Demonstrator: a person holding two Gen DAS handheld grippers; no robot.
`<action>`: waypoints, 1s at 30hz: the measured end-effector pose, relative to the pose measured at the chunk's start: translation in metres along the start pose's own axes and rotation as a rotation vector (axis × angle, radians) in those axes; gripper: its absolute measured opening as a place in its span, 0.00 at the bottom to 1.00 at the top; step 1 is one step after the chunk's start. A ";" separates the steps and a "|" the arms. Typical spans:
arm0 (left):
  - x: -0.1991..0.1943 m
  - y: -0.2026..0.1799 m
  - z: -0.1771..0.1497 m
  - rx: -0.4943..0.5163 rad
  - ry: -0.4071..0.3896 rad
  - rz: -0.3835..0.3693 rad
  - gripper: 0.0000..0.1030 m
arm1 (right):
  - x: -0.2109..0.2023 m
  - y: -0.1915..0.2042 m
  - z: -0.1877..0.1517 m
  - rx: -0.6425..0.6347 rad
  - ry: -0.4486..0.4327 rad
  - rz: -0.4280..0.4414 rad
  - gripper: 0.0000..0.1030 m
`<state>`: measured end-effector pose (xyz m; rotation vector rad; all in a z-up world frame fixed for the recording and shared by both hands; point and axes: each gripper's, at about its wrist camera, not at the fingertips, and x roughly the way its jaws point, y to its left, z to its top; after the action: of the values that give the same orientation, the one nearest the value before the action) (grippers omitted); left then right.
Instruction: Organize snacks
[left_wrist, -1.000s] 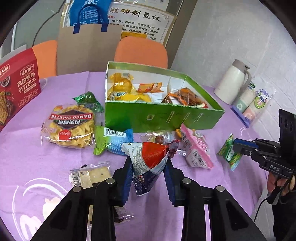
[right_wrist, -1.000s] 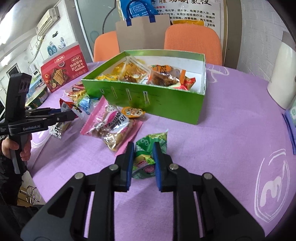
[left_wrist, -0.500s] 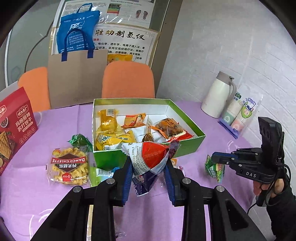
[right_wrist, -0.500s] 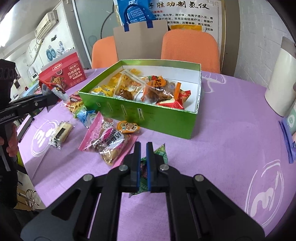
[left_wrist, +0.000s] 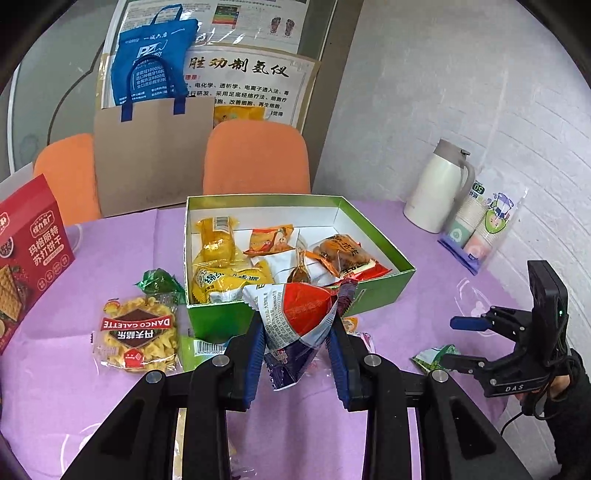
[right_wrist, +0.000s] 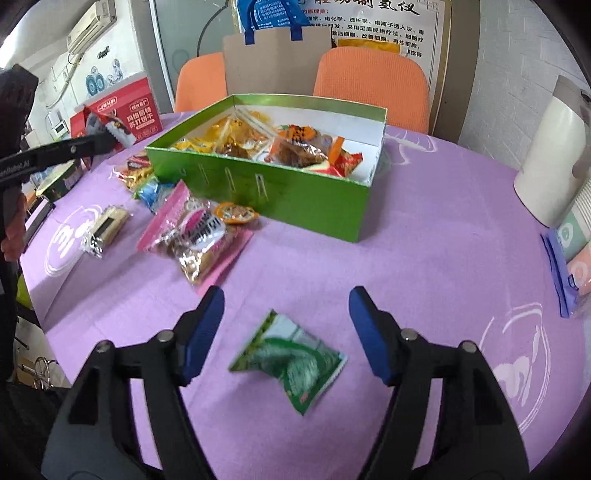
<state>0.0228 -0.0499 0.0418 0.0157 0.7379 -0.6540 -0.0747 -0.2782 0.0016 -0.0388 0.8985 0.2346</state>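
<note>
On the purple tablecloth (right_wrist: 424, 229) by the green box (right_wrist: 295, 199), the left gripper (left_wrist: 297, 354) clamps a red-and-white snack packet (left_wrist: 299, 314), while the right gripper's (right_wrist: 286, 332) jaws, just opened, straddle a green packet (right_wrist: 295, 362) lying loose.

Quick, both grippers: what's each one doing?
Left gripper: closed on the red-and-white snack packet.
Right gripper: open, jaws just spread; green packet lies loose between them.

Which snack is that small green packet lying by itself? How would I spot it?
Start at the big green box on the purple tablecloth. Nearer the camera, apart from the other snacks, lies the small green packet, between the open fingers of the right hand-held gripper, untouched.
</note>
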 end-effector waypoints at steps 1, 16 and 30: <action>0.001 0.001 0.000 -0.002 0.003 0.000 0.31 | 0.000 -0.001 -0.005 -0.006 0.014 -0.003 0.69; 0.011 0.003 0.000 -0.013 0.025 0.012 0.31 | 0.014 -0.017 -0.030 0.083 0.073 0.081 0.35; 0.041 0.007 0.050 -0.033 0.014 0.015 0.31 | -0.004 -0.001 0.081 0.035 -0.200 0.068 0.35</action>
<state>0.0800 -0.0781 0.0520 -0.0041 0.7616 -0.6281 -0.0148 -0.2692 0.0554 0.0474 0.7056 0.2807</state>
